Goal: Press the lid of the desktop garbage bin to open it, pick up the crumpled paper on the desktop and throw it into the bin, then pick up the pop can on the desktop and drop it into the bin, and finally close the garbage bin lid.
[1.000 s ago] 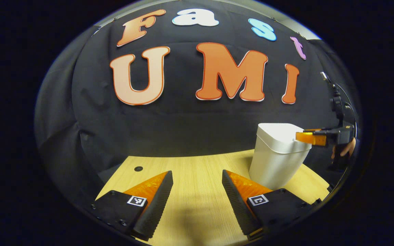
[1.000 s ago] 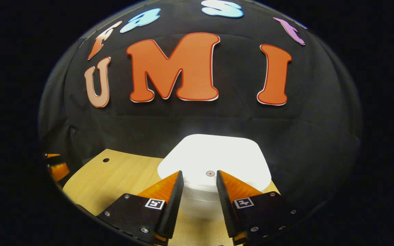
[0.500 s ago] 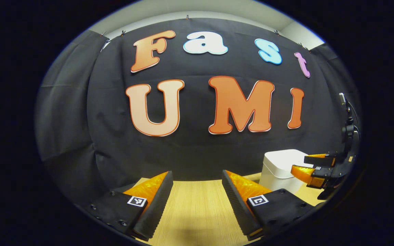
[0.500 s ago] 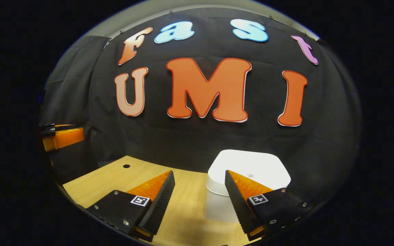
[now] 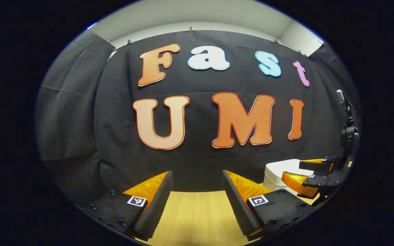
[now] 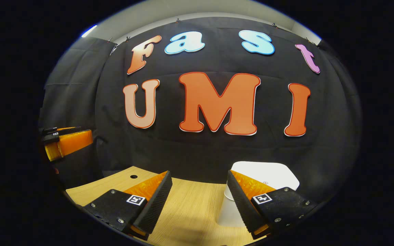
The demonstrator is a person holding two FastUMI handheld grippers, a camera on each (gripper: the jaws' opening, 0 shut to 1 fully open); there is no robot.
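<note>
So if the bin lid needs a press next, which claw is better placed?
Right, probably. The white bin, its lid shut, sits just ahead of the right claw, beside its right finger. From the left claw it lies far off to the side, with the right claw in between.

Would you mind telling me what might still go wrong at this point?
1. The bin sits shut beside the open right tongs; a careless sideways move could nudge it.
2. It stands near the back of the table, so a knock might push it toward the wall.
3. The open left tongs hold nothing, so no drop risk there.
</note>
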